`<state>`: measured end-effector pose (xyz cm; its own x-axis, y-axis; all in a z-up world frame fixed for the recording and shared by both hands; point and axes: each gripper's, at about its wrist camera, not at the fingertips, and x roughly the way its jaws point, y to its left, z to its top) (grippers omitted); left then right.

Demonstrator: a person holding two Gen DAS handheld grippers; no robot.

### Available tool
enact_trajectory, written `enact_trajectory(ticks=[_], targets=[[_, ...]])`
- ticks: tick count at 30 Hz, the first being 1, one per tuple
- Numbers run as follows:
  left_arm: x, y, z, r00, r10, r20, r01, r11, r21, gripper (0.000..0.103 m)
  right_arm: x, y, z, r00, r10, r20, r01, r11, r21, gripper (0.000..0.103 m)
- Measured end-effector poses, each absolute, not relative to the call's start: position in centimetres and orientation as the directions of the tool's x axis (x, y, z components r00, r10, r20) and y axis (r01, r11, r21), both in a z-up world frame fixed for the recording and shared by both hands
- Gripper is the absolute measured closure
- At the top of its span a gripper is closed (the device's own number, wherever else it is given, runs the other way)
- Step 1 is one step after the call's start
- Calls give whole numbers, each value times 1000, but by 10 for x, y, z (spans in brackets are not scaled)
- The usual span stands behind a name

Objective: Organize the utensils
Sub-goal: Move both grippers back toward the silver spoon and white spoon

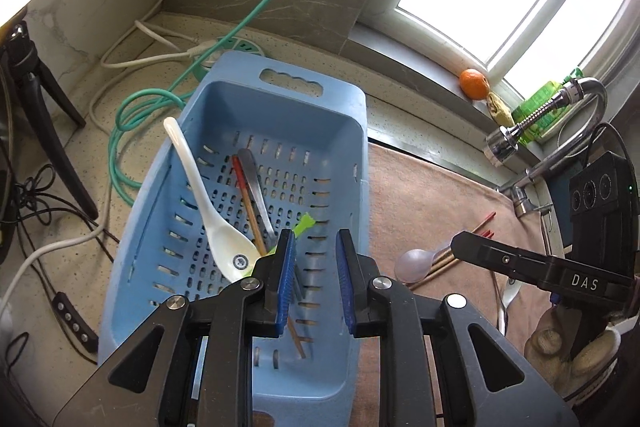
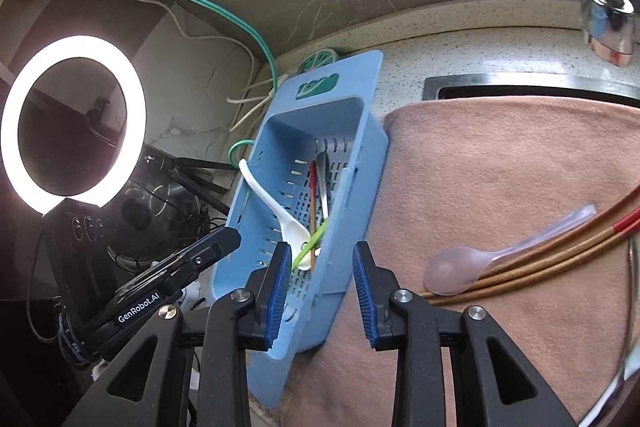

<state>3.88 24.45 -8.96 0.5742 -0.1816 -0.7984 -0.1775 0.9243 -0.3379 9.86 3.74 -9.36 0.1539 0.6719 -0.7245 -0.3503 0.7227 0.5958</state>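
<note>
While both claws hang spread and empty, the work splits cleanly: loose pieces lie on the towel, sorted ones in the blue basket.

Right claw first: its jaws stand apart with nothing between them, straddling the basket's near right wall at lower centre of its view. The clear spoon lies to the right of that claw, bowl at lower centre-right, handle running up toward the right edge. Beside and partly under it, the chopsticks follow much the same long axis, red bands at the far right. So the target sits rightward of this claw, lengthwise on a rising diagonal; I judge the jaws would need turning to close across that line.

Left claw, also unclenched, hovers over the basket floor, where a white spoon leans on the left wall beside a metal spoon, a red-tipped chopstick and a green piece. In this view the clear spoon lies right of centre, with the right claw's tip just beside it, so the right arm is nearer.

Room looks fair: open towel surrounds the spoon, though the basket wall bounds it on the left and the faucet stands at upper right.
</note>
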Motion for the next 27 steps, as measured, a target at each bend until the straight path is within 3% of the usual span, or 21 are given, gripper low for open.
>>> enact_trajectory(ticks=[2,3,4,6,16,20,27], targets=[[39,236,-90,574,-196,-795,-162,925,-345,84,97,17,-91,189,670,-718,-343,730,591,73],[39,231,-90,573,-198,-795,-154,927,-342,82,96,7,-90,204,673,-711,-335,730,595,67],[40,226,-91,571,-200,-796,-147,929,-339,80,96,-4,-89,220,673,-706,-325,733,597,54],[40,216,-91,567,-212,-796,-131,931,-341,76,95,-25,-86,249,669,-701,-313,740,595,45],[43,151,-98,526,-303,-795,-20,930,-368,75,88,-128,-74,315,568,-761,-265,822,504,45],[45,123,-101,503,-337,-796,21,925,-379,67,85,-172,-85,309,567,-764,-204,824,529,45],[47,73,-114,434,-418,-798,94,902,-422,67,75,-210,-110,246,596,-765,-168,803,572,45]])
